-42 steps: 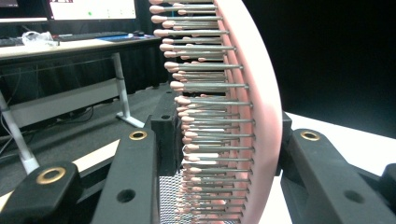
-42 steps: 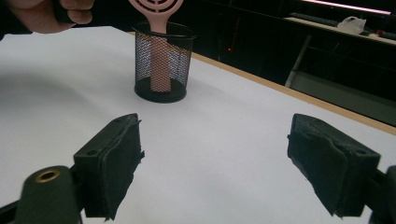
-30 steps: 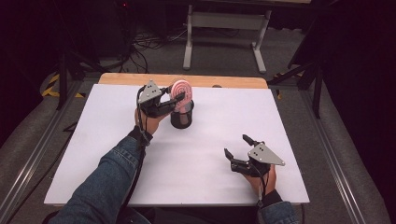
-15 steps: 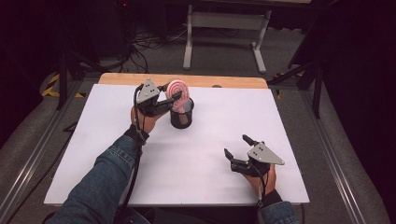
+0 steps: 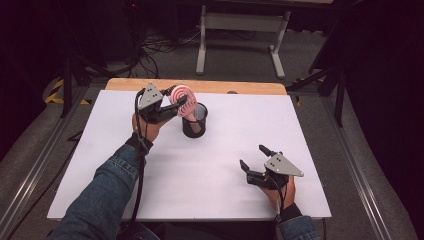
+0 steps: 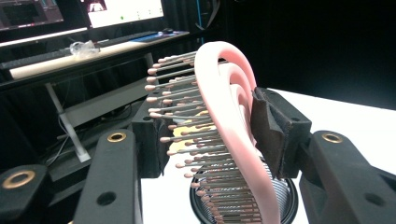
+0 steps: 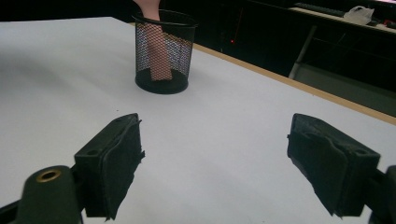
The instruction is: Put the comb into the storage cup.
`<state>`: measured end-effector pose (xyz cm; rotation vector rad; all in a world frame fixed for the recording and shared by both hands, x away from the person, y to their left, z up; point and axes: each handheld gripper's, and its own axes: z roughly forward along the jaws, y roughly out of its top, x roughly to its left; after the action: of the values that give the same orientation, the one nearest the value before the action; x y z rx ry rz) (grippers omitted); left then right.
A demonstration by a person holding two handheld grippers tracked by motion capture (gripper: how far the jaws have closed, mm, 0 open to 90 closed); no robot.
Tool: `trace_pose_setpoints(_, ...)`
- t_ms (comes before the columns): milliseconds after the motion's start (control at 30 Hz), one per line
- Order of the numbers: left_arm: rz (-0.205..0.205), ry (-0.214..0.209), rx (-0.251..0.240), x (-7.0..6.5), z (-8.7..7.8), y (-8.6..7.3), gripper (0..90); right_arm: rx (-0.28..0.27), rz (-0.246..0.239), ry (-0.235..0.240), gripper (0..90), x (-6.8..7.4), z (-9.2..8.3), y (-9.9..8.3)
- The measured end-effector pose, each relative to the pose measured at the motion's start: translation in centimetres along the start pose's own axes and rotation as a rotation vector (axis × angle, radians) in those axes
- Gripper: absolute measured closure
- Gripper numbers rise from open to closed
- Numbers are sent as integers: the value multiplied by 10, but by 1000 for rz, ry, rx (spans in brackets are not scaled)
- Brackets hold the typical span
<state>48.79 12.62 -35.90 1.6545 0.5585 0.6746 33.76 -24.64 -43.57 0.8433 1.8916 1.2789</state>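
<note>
Already done: the pink hairbrush (image 5: 181, 100) stands upright with its handle down inside the black mesh cup (image 5: 194, 121), head and bristles sticking out above the cup's rim
Where the cup is: toward the far edge of the white table (image 5: 210, 165), just right of the left gripper (image 5: 179, 107)
Left tongs: jaws have just been opening, the brush head sits between them; in the left gripper view one pad (image 6: 268, 128) lies against the brush's back while the other pad stands off behind the bristle tips, so the pinch looks slackened
Right tongs: the right gripper (image 5: 254, 164) rests on the table well in front of the cup, spread wide, holding nothing
Left to do, by my reading: open fully, draw the left gripper away from the cup without tipping it
</note>
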Motion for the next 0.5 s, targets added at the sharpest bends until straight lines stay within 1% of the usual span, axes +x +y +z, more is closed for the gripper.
trace_pose_setpoints(133, 1, -3, 14, 2, -3, 0, 490, -1, 0, -4, 181, 0, 0, 0)
trace_pose_setpoints(467, 3, -1, 20, 5, -6, -1, 484, 0, -1, -3, 182, 0, 0, 0)
trace_pose_setpoints(500, 2, -5, 28, 5, -7, -1, 483, 0, -1, -2, 183, 0, 0, 0)
